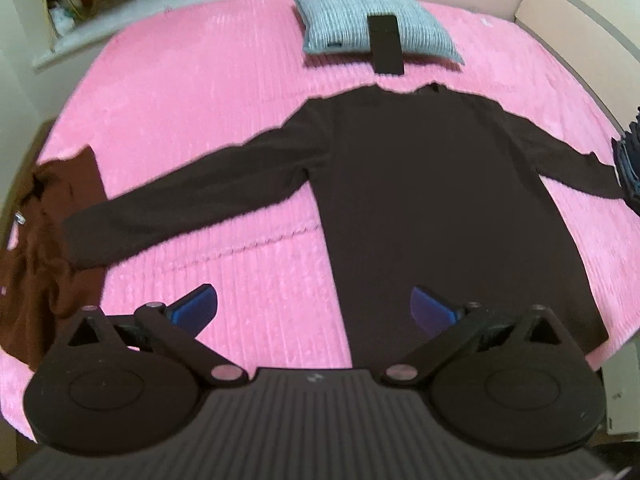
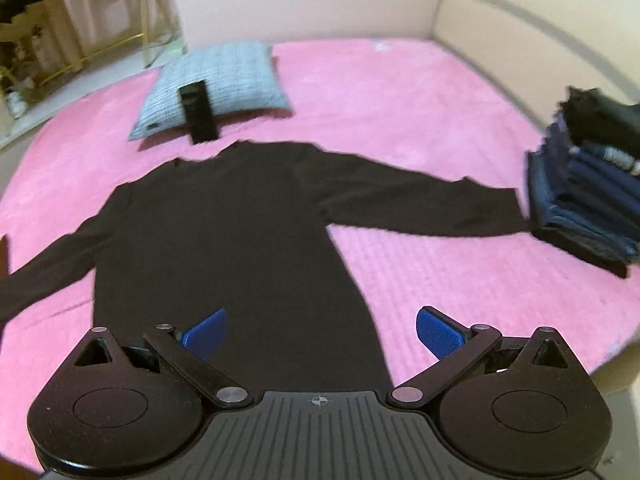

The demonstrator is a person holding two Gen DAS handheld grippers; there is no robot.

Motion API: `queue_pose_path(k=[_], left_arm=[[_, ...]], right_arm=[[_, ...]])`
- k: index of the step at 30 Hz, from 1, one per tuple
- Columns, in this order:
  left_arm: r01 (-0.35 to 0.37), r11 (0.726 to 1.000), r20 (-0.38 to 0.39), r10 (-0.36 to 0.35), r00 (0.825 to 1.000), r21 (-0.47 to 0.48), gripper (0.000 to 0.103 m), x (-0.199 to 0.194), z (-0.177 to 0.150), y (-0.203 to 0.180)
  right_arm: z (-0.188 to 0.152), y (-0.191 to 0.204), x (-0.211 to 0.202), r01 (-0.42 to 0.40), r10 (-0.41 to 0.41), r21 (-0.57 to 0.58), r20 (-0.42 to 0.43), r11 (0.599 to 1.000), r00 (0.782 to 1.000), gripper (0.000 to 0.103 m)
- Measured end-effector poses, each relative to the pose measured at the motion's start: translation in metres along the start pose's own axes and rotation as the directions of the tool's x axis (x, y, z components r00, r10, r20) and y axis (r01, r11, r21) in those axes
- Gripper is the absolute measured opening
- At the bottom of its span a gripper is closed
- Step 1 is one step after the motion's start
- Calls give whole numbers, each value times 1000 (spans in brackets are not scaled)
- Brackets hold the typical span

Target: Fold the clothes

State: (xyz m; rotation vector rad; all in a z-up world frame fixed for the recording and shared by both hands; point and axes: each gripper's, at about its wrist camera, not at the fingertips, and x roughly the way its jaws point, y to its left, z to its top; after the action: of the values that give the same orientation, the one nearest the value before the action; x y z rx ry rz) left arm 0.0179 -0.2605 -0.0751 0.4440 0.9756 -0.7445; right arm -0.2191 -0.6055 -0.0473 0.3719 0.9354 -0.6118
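Observation:
A dark brown long-sleeved top [image 1: 432, 184] lies flat on the pink bedspread [image 1: 192, 92], both sleeves spread out, collar toward the pillow; it also shows in the right wrist view [image 2: 224, 232]. My left gripper [image 1: 314, 310] is open and empty, above the top's lower left hem edge. My right gripper [image 2: 322, 330] is open and empty, above the top's lower right hem edge. The left sleeve cuff [image 1: 80, 240] reaches a rust-brown garment. The right sleeve cuff [image 2: 508, 212] reaches the folded stack.
A grey-blue pillow [image 1: 372, 20] with a black box [image 1: 386, 44] on it lies beyond the collar. A crumpled rust-brown garment [image 1: 44, 248] lies at the bed's left edge. A stack of folded dark and blue clothes [image 2: 588, 184] sits at the right. Walls border the bed.

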Motion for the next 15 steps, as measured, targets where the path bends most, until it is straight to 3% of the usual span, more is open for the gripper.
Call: queue_pose_path(k=[5,15], left_arm=[[-1,998,-7,1,1000,-71,102,-16,-4,-39],[-27,998,6,27,1000,-59,102,-26,-1,-96]], right_arm=[[6,-19,3,-39,36,-65,-44,997,998,103],[4,-42,14,-131,125,-80,-77,988,989,103]])
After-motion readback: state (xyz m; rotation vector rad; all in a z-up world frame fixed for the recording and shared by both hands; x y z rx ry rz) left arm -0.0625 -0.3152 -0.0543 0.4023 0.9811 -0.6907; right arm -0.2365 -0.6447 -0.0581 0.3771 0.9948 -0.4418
